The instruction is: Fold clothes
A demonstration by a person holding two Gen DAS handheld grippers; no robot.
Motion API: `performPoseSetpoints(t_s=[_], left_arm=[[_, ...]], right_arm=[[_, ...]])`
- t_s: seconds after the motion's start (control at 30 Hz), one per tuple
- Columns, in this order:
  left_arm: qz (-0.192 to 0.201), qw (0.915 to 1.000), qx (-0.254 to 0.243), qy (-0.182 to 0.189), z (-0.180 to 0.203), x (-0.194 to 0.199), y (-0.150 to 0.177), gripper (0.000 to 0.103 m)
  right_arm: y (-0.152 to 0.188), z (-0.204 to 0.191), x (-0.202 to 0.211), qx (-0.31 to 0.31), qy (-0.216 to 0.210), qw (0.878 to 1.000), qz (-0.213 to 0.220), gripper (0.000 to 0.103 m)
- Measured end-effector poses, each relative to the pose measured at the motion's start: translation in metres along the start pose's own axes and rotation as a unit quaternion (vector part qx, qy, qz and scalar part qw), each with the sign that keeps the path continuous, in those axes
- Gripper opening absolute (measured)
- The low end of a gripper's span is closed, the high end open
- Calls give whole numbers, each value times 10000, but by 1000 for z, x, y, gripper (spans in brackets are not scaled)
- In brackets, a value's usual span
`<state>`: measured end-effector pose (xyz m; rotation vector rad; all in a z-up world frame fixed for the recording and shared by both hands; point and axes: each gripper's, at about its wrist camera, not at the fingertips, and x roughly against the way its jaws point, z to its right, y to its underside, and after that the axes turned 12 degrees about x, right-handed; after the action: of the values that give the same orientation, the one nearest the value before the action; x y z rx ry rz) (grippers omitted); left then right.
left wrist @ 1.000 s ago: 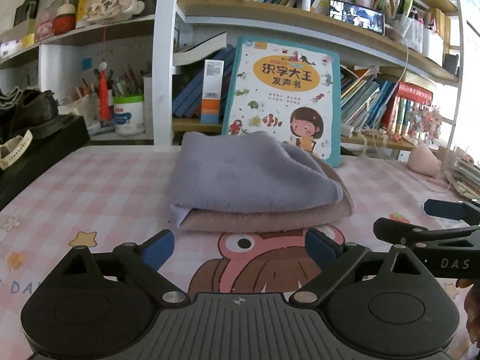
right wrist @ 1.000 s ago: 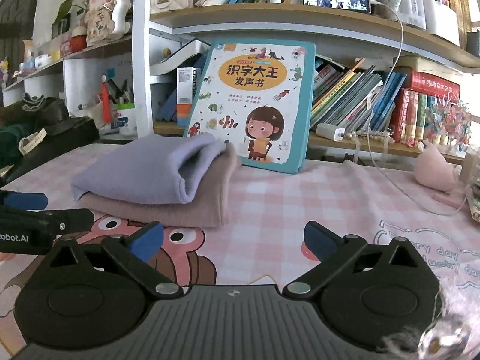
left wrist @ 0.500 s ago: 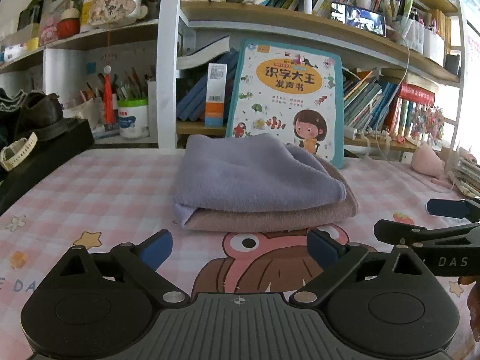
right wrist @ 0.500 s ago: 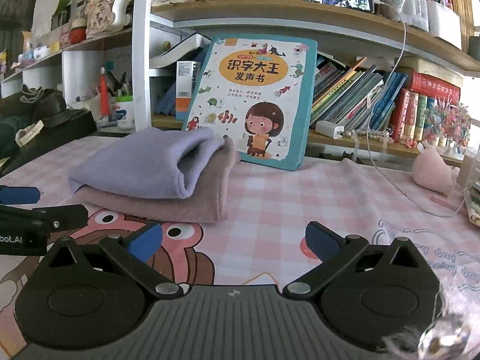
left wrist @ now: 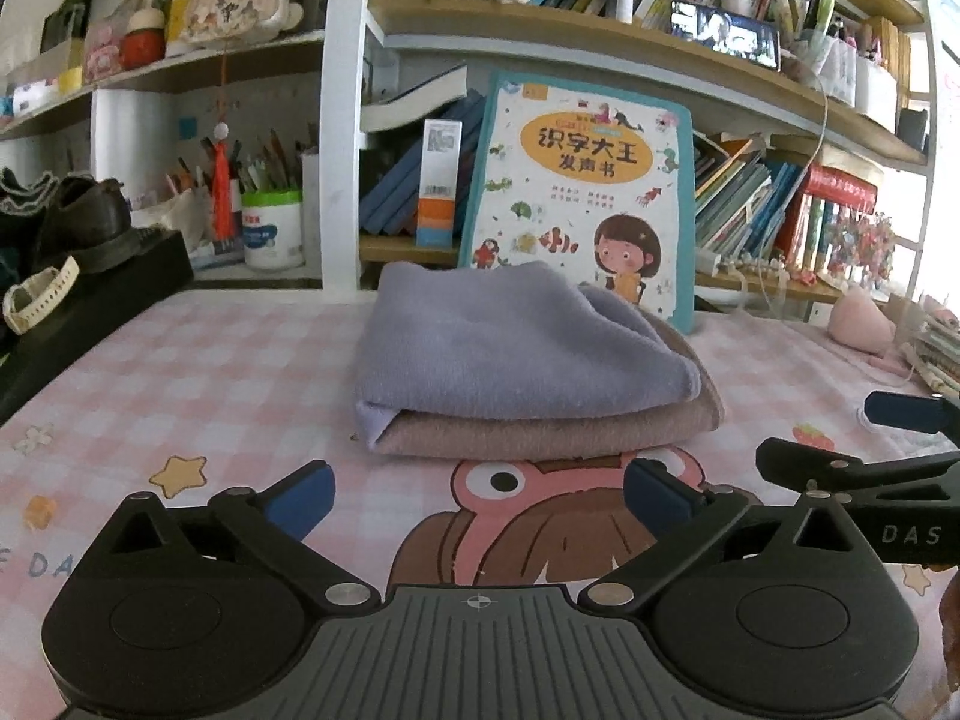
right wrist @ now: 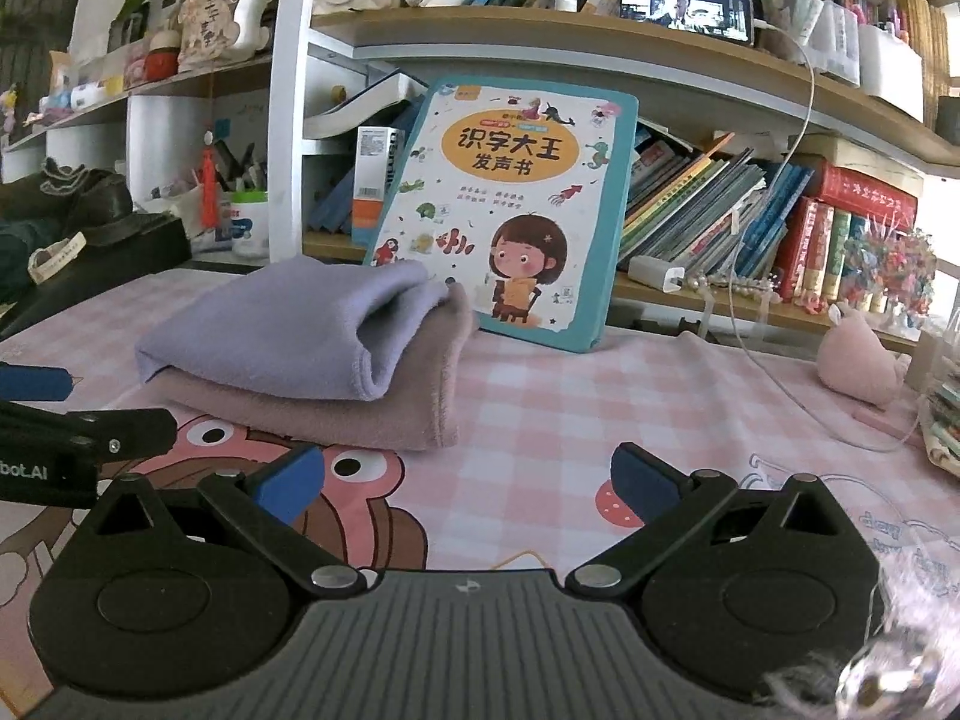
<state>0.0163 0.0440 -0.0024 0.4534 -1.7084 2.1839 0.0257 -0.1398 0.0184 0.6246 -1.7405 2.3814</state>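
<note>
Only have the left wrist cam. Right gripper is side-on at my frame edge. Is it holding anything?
Observer: No. The right wrist view shows the right gripper open, with only the tablecloth showing between its pads.
Operator: What does the stack's right end look like?
Observer: From there, the purple cloth ends in a loose, gaping fold, lying on top of the brown cloth.
</note>
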Motion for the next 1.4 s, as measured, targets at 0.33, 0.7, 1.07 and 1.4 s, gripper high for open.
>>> performPoseSetpoints(t_s=[0.33,0.7,1.07,1.4], left_arm=[[68,9999,-72,-16,2,2,0,103],[34,10000,-27,-12,1,1,0,103],[-53,10000,66,-12,-2,-1,-1,103],[-54,10000,52,-25,-1,-1,-1,103]], right_arm=[[0,-1,0,53,-5,10000,7,103],[0,1,1,-62,14,10000,9,103],[1,1,2,-68,23,10000,16,103],[1,2,2,-128,18,9999,9,103]])
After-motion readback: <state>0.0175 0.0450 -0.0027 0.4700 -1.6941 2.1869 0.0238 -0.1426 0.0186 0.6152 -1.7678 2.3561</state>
